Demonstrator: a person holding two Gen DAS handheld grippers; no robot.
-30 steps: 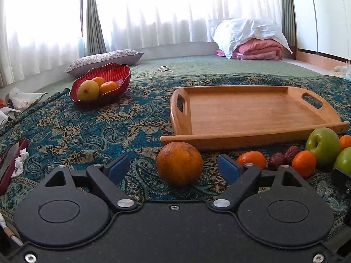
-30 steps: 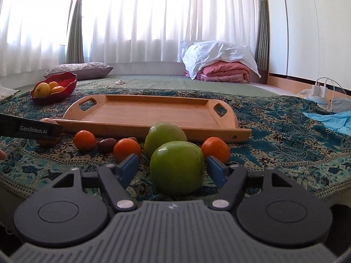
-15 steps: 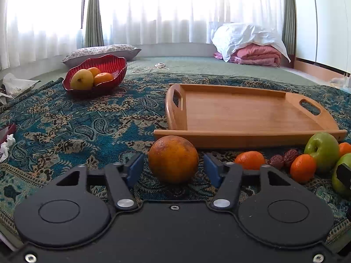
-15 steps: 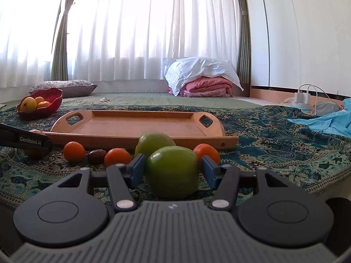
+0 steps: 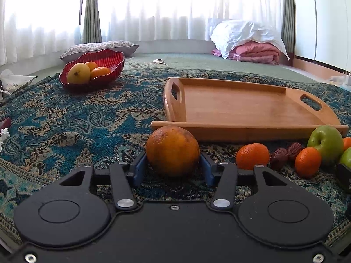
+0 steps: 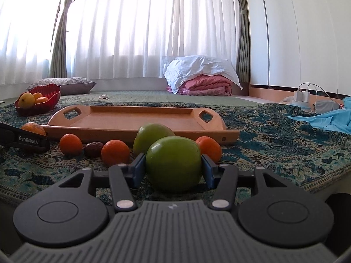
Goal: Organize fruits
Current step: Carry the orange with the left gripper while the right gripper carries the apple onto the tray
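Observation:
My left gripper (image 5: pixel 172 169) is shut on a large orange (image 5: pixel 172 150) that rests on the patterned cloth. My right gripper (image 6: pixel 173 168) is shut on a green apple (image 6: pixel 173 163), also low on the cloth. Behind both lies an empty wooden tray (image 5: pixel 245 107), also in the right wrist view (image 6: pixel 136 118). A second green apple (image 6: pixel 153 135), three mandarins (image 6: pixel 70 144) (image 6: pixel 115 152) (image 6: pixel 208 145) and dark dates (image 6: pixel 94 149) lie in a row in front of the tray. The left gripper's body (image 6: pixel 24 139) shows at the left of the right wrist view.
A red bowl (image 5: pixel 109 63) with a yellow fruit and two mandarins stands at the back left. A pillow, folded pink bedding (image 5: pixel 254 51) and curtains lie beyond. A blue cloth (image 6: pixel 324 120) and chargers lie at the right.
Both grippers have closed: the left fingers came in onto the orange, the right fingers onto the green apple. Both cameras have dropped lower and tilted up a little.

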